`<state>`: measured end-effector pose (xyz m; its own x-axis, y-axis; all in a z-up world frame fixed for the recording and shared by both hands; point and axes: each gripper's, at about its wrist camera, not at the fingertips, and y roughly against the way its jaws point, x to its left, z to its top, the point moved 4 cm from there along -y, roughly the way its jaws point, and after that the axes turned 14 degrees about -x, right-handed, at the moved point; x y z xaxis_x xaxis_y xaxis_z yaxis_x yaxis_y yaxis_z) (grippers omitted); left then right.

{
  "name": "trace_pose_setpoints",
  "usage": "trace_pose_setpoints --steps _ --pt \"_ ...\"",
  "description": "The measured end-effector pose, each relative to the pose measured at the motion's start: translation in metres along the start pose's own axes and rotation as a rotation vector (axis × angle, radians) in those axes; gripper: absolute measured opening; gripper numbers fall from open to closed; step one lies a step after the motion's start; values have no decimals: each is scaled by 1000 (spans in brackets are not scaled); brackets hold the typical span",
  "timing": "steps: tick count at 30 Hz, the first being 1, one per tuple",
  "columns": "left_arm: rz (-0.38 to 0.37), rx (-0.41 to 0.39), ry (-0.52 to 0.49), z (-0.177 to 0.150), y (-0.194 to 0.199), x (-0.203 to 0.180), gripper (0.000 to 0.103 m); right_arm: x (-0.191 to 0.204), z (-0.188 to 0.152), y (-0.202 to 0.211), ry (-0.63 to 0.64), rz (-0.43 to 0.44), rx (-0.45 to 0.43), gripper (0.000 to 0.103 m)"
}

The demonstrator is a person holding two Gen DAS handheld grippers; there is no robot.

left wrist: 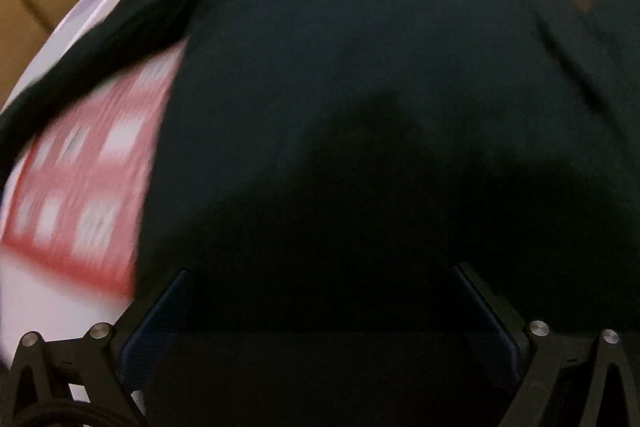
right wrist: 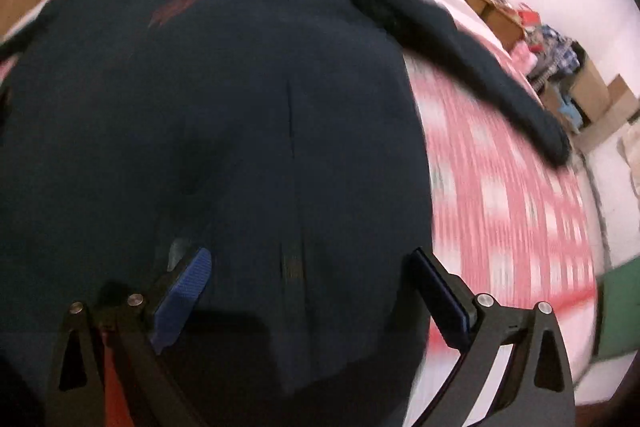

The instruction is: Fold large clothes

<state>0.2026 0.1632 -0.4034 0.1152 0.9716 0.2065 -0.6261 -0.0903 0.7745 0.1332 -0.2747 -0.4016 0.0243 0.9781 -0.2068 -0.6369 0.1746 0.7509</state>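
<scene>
A large dark sweater (right wrist: 224,115) is lying spread face-up on a bed, its body reaching from directly under both tools away toward the collar at the far end, which suits a first fold because the whole outline is laid out flat. The left hand-held gripper (left wrist: 320,307) is hovering low over the hem end with its blue-padded fingers (left wrist: 160,323) standing wide apart and no cloth between them; the right hand-held gripper (right wrist: 308,291) is doing the same, fingers spread, with the fabric below rather than pinched. Whether either is touching the cloth cannot be told through the blur. Judging by this, both are lining up to take the near edge. Ahead and to the right of the right tool, one sleeve (right wrist: 460,59) is stretching out over the pink-and-white checked bedspread (right wrist: 512,195); ahead and to the left of the left tool, the other sleeve (left wrist: 104,43) is doing likewise. Bare bedspread is showing beside each flank, giving room to swing the sleeves inward. Beyond the bed's right edge, boxes and clutter (right wrist: 560,67) are sitting against the wall, well apart from the garment.
</scene>
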Motion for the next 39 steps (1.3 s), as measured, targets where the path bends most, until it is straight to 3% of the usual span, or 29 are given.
trace_pose_setpoints --steps 3,6,8,12,17,20,23,28,30,31,33,36,37,39 --pt "-24 -9 42 -25 25 17 103 -23 -58 31 -53 -45 106 101" --pt "53 65 -69 -50 33 22 103 -63 -111 60 -83 -128 229 101" --pt "53 62 -57 -57 42 29 103 -90 -132 73 -104 -152 291 101" --pt "97 55 -47 -45 52 36 103 -114 -140 86 -90 -193 273 101" --pt "81 -84 16 16 54 31 103 -112 -66 58 -149 -203 132 101" --pt "37 -175 28 65 50 20 103 -93 5 20 -144 -154 24 101" --pt "-14 -237 52 106 42 13 103 -54 67 -15 -134 -80 -34 101" --pt "-53 -262 84 157 19 5 103 27 145 -51 -78 25 -80 101" --pt "-57 -275 84 171 16 -3 103 43 165 -69 -59 46 -91 101" --pt "-61 -280 84 177 13 -7 103 70 173 -65 -45 51 -91 101" --pt "-67 -287 79 186 7 -18 103 77 188 -84 -26 53 -85 101" --pt "-62 -292 58 198 -8 -43 103 98 189 -85 16 41 -84 101" --pt "-54 -293 49 202 -17 -56 103 100 187 -82 37 25 -87 101" --pt "-47 -296 55 209 -25 -76 103 64 181 -105 65 -17 -80 101"
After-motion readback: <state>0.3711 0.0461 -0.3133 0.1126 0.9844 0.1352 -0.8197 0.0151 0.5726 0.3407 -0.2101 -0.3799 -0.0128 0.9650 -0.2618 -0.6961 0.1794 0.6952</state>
